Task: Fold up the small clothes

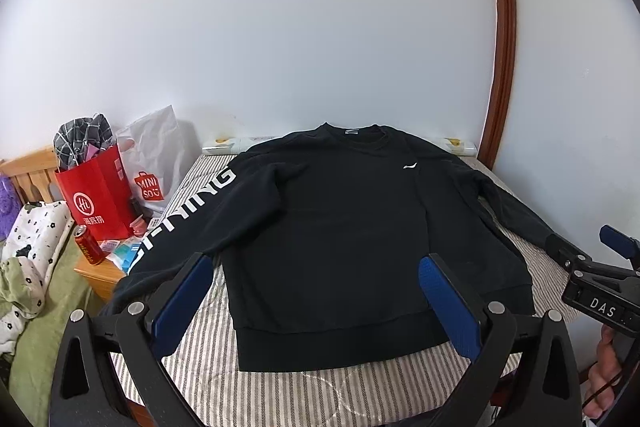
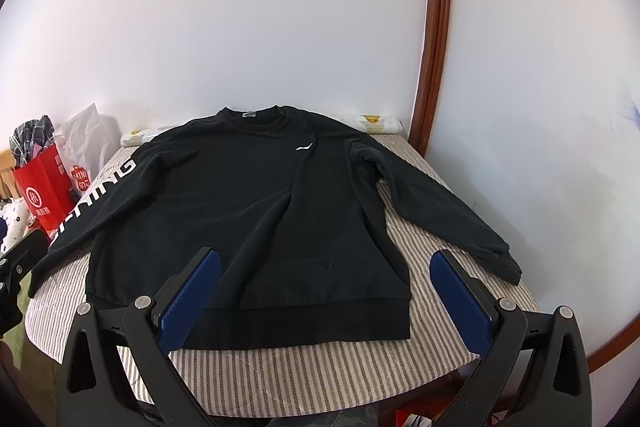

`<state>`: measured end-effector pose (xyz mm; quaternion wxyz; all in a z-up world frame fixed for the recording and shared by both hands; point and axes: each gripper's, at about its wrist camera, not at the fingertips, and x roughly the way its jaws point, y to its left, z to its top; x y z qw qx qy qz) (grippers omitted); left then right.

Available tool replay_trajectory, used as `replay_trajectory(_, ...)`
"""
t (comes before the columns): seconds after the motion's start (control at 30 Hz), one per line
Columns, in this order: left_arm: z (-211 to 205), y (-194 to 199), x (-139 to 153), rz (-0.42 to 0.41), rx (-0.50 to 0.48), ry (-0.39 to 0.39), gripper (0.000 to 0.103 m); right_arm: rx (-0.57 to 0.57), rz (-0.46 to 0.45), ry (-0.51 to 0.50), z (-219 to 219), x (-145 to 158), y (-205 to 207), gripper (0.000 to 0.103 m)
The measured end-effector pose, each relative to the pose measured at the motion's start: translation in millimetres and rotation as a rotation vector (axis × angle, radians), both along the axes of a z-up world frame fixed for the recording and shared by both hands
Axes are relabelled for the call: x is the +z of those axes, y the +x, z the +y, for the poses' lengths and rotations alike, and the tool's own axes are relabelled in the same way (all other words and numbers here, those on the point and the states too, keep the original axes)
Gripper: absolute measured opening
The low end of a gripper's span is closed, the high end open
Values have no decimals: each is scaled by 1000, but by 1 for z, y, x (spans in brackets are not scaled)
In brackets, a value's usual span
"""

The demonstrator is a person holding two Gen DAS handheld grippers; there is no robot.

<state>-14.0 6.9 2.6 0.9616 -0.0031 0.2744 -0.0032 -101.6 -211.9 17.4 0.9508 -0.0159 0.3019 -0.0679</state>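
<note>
A black sweatshirt (image 1: 344, 239) lies flat, front up, on my striped desk (image 2: 340, 371), collar toward the wall, both sleeves spread out to the sides. My left tool (image 1: 316, 299) and right tool (image 2: 326, 295) hover above its hem, jaws spread wide and gripping nothing. A red paper bag (image 1: 96, 195) and a red can (image 1: 89, 243) stand off to the left.

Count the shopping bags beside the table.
2. A red paper bag stuffed with checked cloth stands left of the striped table; a white plastic bag leans on the wall just behind it. Others may be hidden behind them.
</note>
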Motion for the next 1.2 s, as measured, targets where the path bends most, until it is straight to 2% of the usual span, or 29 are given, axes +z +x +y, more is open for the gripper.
replay_trajectory(1.2,10,-7,0,2,-11,-50,103,-13,0,0,3,0,-2,103)
